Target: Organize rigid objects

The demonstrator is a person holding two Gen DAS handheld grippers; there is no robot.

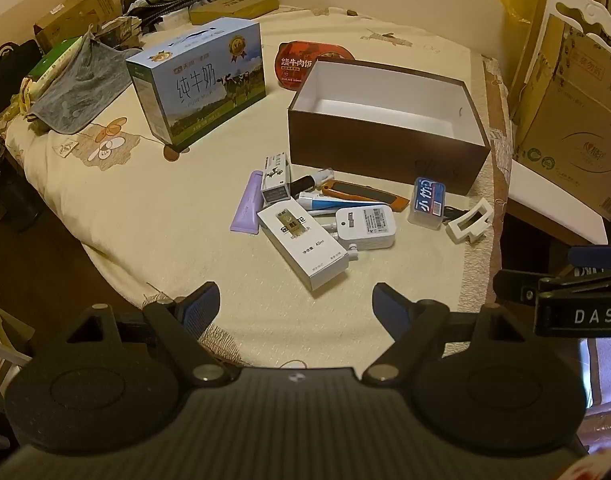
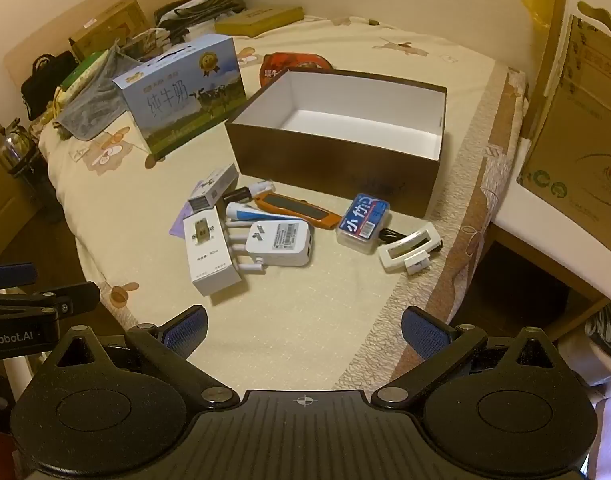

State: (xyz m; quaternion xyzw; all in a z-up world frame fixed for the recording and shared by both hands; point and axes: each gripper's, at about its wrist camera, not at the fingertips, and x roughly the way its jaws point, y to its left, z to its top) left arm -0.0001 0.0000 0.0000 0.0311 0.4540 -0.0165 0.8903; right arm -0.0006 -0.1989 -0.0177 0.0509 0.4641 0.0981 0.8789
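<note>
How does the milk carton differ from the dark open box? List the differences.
The milk carton is pale blue with printed cows and lettering; the dark open box has plain dark brown walls and a white inside. The milk carton is closed, with a carry handle on top; the dark open box has no lid and nothing in it. The milk carton stands tall and narrow; the dark open box sits low and wide. Both are rectangular and rest on the cream cloth.

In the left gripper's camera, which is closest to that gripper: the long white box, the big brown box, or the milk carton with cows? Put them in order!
Measured from the left gripper:
1. The long white box, just ahead on the cloth.
2. The big brown box, open, farther back and to the right.
3. The milk carton, farthest, back on the left.
</note>
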